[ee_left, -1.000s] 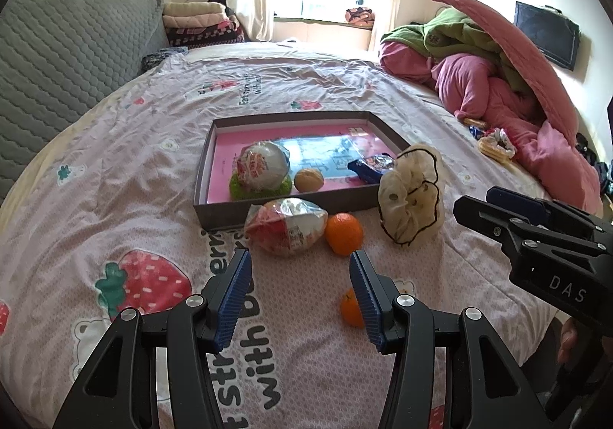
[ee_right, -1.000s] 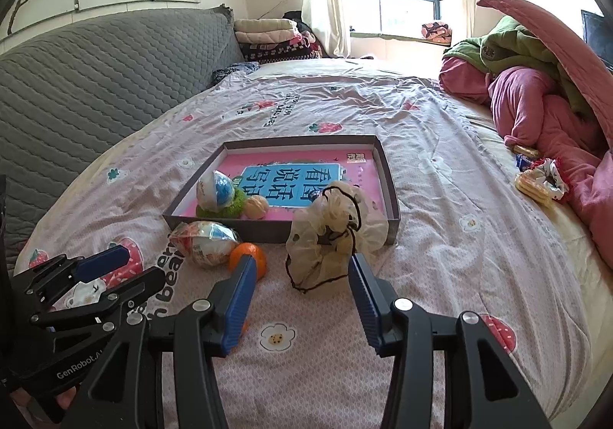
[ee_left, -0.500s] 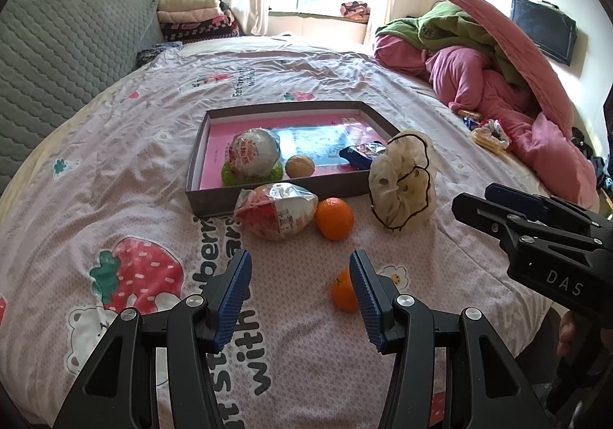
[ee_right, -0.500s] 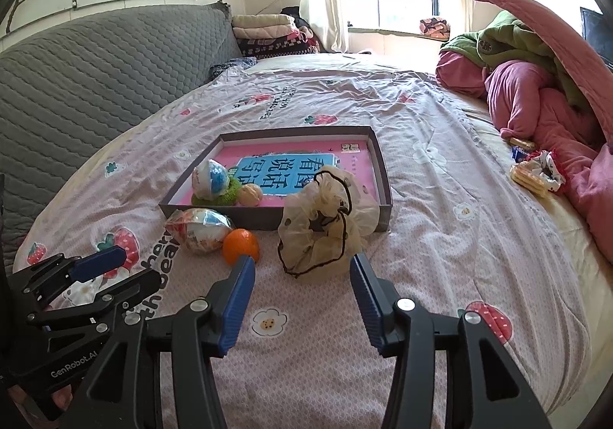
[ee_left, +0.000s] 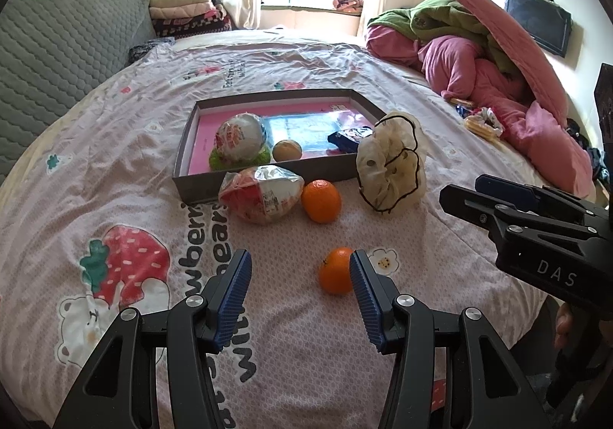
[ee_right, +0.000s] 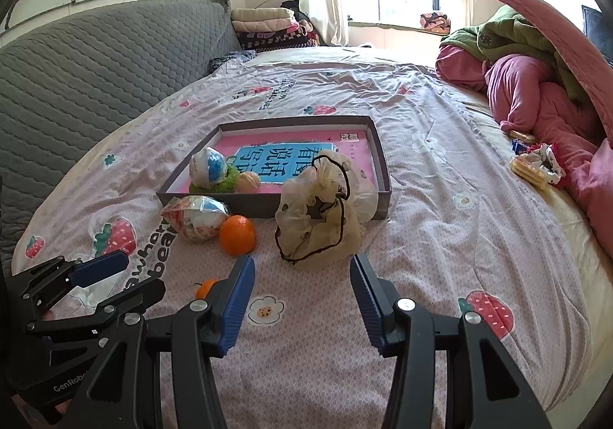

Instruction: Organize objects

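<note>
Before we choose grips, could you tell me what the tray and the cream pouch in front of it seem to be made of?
Tray: apparently matte grey cardboard, with thin straight walls and a pink printed liner. Cream pouch: seemingly sheer soft fabric, crumpled, with a black drawstring.

A bedspread [ee_left: 115, 145] is showing pale pink with a fine dotted weave, printed with red strawberries, white bears, small flowers and dark grey lettering. On it, a grey tray [ee_left: 264, 184] is showing a bright pink lining and a blue panel with lettering. Two oranges [ee_left: 321, 200] [ee_left: 336, 270] are glowing vivid orange. A wrapped ball [ee_left: 240, 137] is showing white, red and blue, sitting on a green base. A crinkly packet [ee_left: 260, 194] is showing red and white. A cream pouch [ee_left: 390, 176] is carrying a black drawstring. The headboard [ee_right: 88, 76] is showing quilted grey. The heaped bedding [ee_left: 498, 57] is showing pink and green. Both black grippers [ee_left: 299, 275] [ee_right: 302, 275] are showing ribbed blue pads.
</note>
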`<state>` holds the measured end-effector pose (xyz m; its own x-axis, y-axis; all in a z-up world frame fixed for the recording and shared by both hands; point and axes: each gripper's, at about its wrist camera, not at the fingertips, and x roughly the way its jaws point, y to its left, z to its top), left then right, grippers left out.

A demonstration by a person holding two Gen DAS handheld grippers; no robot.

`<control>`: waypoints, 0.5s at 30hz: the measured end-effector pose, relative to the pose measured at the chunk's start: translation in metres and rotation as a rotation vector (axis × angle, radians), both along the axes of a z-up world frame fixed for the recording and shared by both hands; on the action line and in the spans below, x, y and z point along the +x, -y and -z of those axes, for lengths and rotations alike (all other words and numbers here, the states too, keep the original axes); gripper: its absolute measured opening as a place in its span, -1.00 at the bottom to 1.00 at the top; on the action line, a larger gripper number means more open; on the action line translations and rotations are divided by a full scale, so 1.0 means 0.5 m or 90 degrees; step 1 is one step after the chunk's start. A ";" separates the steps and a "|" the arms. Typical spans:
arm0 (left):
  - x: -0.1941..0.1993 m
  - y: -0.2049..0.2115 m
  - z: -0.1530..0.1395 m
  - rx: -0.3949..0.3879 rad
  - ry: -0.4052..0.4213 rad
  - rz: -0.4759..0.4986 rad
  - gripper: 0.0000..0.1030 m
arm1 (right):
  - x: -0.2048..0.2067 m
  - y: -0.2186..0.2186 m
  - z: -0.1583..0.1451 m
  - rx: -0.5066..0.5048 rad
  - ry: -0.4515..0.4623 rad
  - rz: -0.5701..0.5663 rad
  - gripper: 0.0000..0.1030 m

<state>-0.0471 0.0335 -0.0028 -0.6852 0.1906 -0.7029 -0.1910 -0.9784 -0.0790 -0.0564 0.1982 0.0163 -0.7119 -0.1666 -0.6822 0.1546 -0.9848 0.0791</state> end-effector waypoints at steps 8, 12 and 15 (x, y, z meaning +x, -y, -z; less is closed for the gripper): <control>-0.002 -0.003 0.011 0.004 0.018 -0.002 0.12 | 0.002 0.007 0.013 0.005 0.014 -0.012 0.02; -0.002 -0.004 0.016 0.006 0.024 -0.001 0.12 | 0.001 0.008 0.023 0.007 0.023 -0.015 0.15; -0.002 -0.008 0.022 0.009 0.032 0.000 0.15 | -0.001 0.004 0.029 0.004 0.031 -0.011 0.16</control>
